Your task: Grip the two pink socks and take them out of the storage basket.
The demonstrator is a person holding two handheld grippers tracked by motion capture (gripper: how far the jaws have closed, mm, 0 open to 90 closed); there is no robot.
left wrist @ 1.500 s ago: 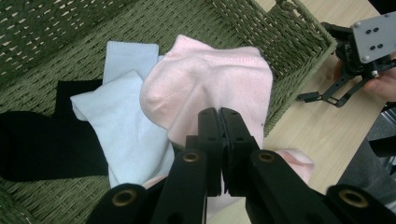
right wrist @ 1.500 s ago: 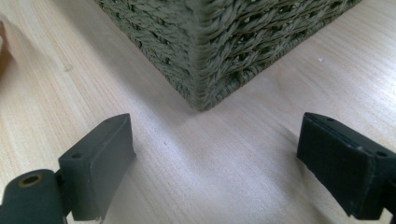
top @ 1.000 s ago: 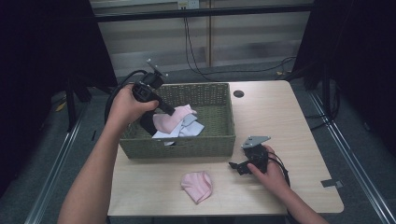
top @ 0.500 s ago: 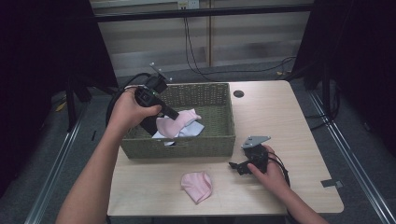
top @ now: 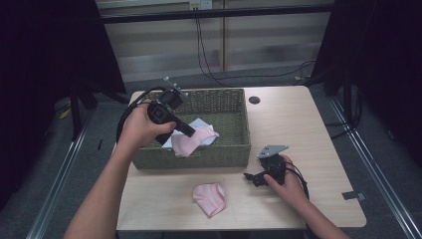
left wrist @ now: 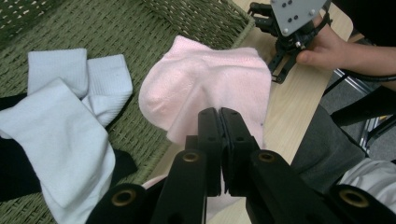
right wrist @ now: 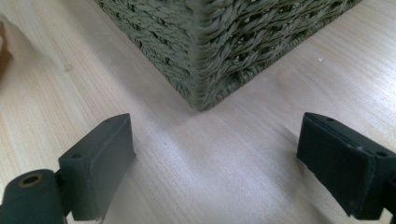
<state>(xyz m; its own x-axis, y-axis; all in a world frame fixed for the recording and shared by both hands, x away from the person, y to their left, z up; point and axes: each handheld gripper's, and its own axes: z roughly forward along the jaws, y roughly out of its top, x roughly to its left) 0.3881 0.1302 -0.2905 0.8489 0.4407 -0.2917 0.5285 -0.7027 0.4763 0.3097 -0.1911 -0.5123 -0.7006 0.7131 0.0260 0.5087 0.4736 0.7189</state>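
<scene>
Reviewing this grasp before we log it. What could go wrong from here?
1. The left gripper pinches only the edge of the pink sock, so it may slip out.
2. The sock hangs low over the front wall of the green woven basket and could snag there.
3. The right gripper rests open near the basket corner, in the likely drop zone beside the other pink sock.

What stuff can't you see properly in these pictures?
- Black sock: left gripper view, mostly buried under the white socks.
- Pink sock held by the left gripper: its near end is hidden behind the jaws.
- Basket: right gripper view, cut off by the top edge.
</scene>
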